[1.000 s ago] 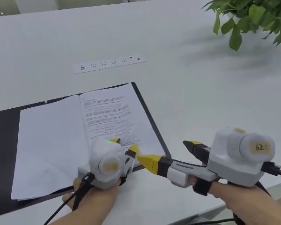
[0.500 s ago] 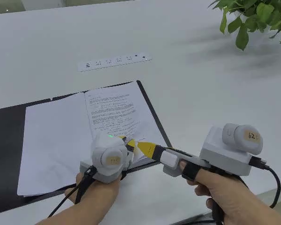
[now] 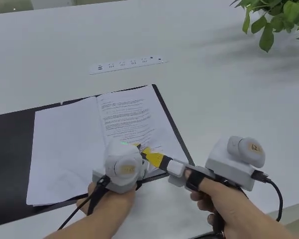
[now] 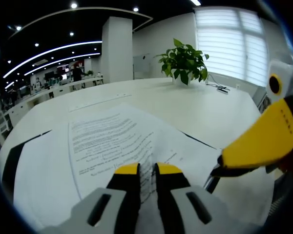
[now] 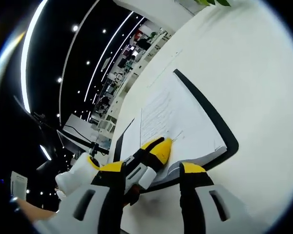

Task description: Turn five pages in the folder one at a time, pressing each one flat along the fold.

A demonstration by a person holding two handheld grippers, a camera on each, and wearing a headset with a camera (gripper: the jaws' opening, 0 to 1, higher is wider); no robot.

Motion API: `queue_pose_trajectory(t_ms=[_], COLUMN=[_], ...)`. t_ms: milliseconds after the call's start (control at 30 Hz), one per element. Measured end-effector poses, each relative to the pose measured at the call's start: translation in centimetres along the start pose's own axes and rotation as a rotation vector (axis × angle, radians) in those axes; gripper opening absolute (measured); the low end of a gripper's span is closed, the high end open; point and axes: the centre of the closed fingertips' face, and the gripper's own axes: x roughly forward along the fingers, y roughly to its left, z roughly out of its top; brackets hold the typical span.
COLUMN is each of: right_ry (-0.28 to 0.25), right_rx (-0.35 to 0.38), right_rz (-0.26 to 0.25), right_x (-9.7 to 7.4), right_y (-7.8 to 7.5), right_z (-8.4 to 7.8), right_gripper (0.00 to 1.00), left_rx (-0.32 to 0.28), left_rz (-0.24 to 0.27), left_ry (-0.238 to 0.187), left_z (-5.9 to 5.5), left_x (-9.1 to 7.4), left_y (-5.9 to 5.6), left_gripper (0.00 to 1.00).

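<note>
The black folder (image 3: 10,130) lies open on the white table, with a blank page (image 3: 65,144) on the left and a printed page (image 3: 129,117) on the right. My left gripper (image 3: 136,148) rests on the lower part of the printed page (image 4: 107,136), its jaws close together with nothing between them (image 4: 146,169). My right gripper (image 3: 150,157) reaches in from the right to the page's lower right corner. Its jaws stand open (image 5: 152,167) astride the lower edge of the folder (image 5: 210,119), with the left gripper's yellow tip (image 5: 158,148) just ahead of them.
A white power strip (image 3: 127,63) lies on the table beyond the folder. A potted plant (image 3: 276,17) stands at the far right. The table's near edge (image 3: 289,209) runs close behind my right hand, and cables trail from both grippers.
My right gripper has moved left and rolled, bringing its yellow tip up to the page's lower right corner beside the left gripper. The left gripper has stayed on the page.
</note>
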Motion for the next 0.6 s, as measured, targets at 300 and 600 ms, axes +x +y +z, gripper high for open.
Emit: queue_pose_trajectory(t_ms=[300,600], right_ry=[-0.080,-0.120], right_rx=[0.131,0.219], right_rz=[-0.108,-0.180], right_x=[0.5,0.6], right_y=[-2.4,-4.2], right_z=[0.7,0.3], right_gripper=[0.18,0.00], left_rx=[-0.004,-0.025], left_rz=[-0.001,-0.007], left_ry=[0.003,0.019], left_z=[0.0,0.1], left_x=[0.1,0.1], left_y=[0.0,0.1], left_gripper=[0.11,0.11])
